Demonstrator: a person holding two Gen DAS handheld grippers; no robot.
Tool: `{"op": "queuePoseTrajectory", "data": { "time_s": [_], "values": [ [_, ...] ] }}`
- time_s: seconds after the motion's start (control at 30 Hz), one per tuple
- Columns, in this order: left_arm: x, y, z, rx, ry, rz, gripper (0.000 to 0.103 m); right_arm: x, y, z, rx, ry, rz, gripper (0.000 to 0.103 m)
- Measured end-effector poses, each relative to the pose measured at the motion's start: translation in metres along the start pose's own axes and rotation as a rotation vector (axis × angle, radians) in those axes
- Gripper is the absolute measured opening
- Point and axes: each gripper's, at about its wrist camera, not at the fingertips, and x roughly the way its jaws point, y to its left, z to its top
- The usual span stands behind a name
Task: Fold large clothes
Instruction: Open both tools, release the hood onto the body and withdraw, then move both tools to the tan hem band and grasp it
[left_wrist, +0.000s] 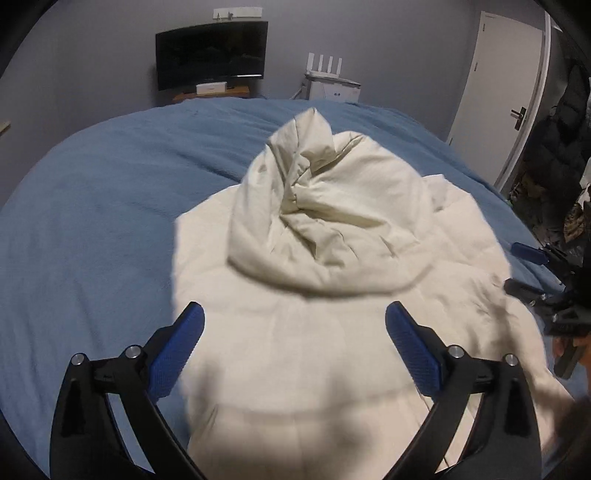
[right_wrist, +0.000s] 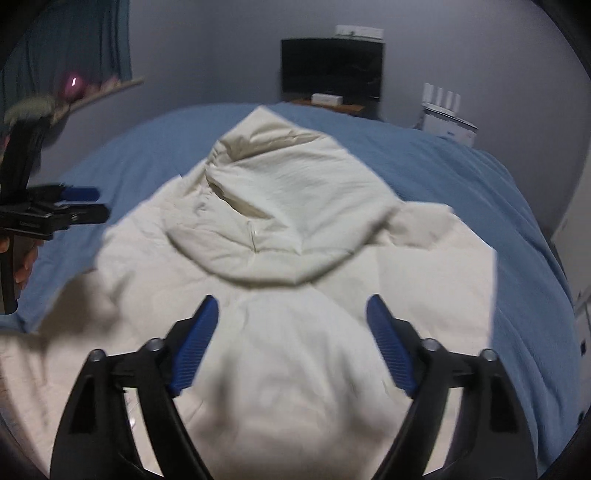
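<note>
Presently both tongs gape wide, gripping nothing.
Left tongs and right tongs hang above the coat, spread on the bed beneath them; risk: its puffy hood may spring a fold open.

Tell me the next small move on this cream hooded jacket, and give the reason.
Probably lower the left gripper onto the hood and flatten it. Both the left and the right gripper hang open and empty above the jacket, which lies spread on the blue bed, while the hood sits bunched and twisted, too lumpy to fold over cleanly.
</note>
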Motion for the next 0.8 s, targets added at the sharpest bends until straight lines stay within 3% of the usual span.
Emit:
{"op": "queuePoseTrajectory", "data": {
  "time_s": [0.17,0.3,0.47,0.6,0.8],
  "values": [
    [-0.067,-0.008,-0.040,0.008,0.047,0.051,0.096,-0.079,-0.011,-0.047,0.054,-0.001,-0.035,0.086],
    [-0.094,-0.005,-0.079,-0.034,0.095,0.125,0.096,-0.119,-0.014,-0.080,0.061,0.027,-0.093,0.088],
    [-0.110,-0.015,-0.121,-0.097,0.121,0.149,0.096,-0.164,-0.015,-0.124,0.131,0.048,-0.112,0.088],
    [-0.129,-0.037,-0.135,-0.040,0.092,0.184,0.096,-0.189,-0.012,-0.153,0.151,0.045,-0.136,0.088],
    [-0.150,-0.062,-0.145,0.034,0.083,0.175,0.096,-0.212,-0.023,-0.187,0.251,0.055,-0.133,0.088]
  ]
}}
